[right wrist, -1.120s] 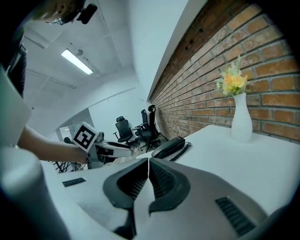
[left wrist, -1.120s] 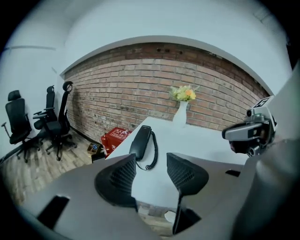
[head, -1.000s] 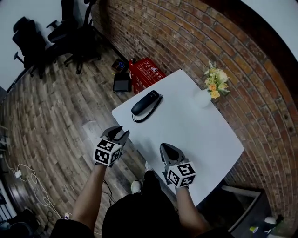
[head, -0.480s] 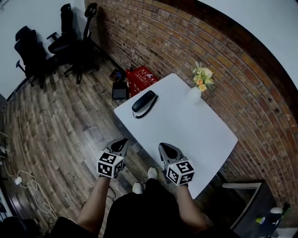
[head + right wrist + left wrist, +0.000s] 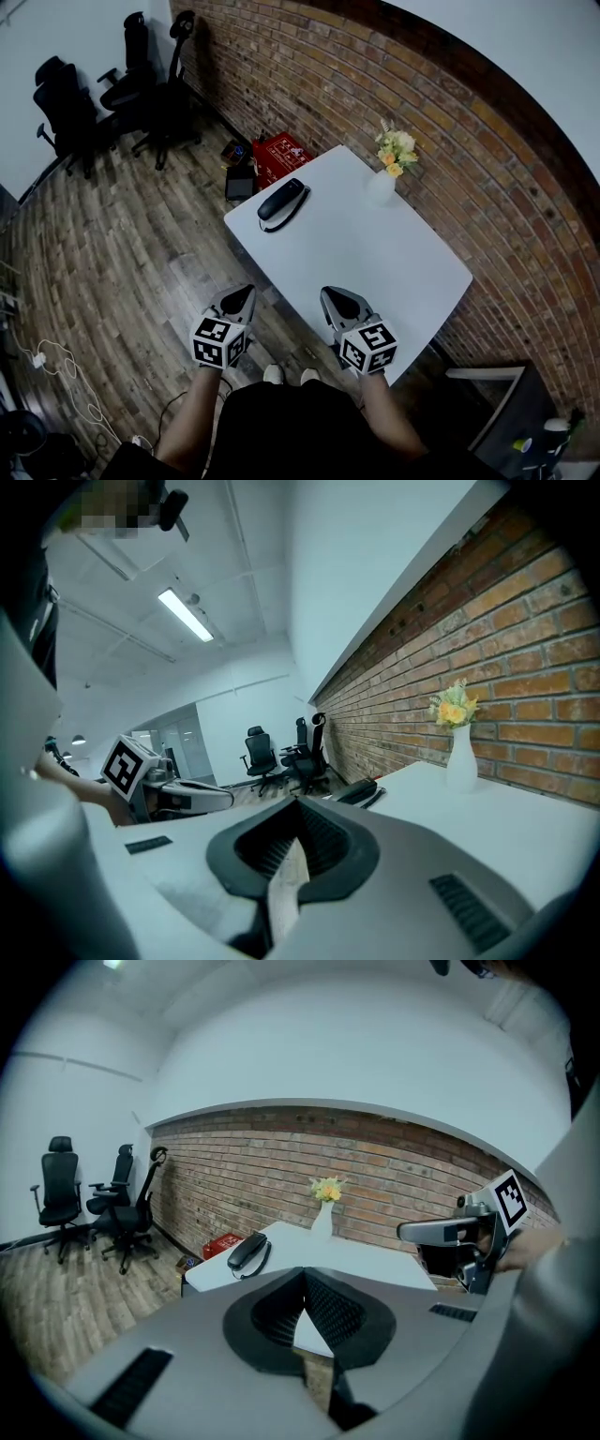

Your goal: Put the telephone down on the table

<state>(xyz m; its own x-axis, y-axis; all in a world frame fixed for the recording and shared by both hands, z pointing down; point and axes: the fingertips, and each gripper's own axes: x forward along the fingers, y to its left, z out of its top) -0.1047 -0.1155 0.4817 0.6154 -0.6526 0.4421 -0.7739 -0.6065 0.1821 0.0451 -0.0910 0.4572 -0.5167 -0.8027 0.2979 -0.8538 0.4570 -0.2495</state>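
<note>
The black telephone lies with its coiled cord on the far left corner of the white table, handset on its base. It also shows in the left gripper view, telephone, and in the right gripper view, telephone. My left gripper hangs over the floor, short of the table's near edge, shut and empty. My right gripper is at the table's near edge, shut, with nothing in it. Both are far from the telephone. In their own views, the left gripper and right gripper show jaws that meet.
A white vase of yellow flowers stands at the table's far side by the brick wall. A red crate and a black box sit on the wooden floor beyond the table. Office chairs stand at the far left.
The left gripper's jaws have closed from open. Both grippers and the view have drawn back from the table, so the telephone lies farther off.
</note>
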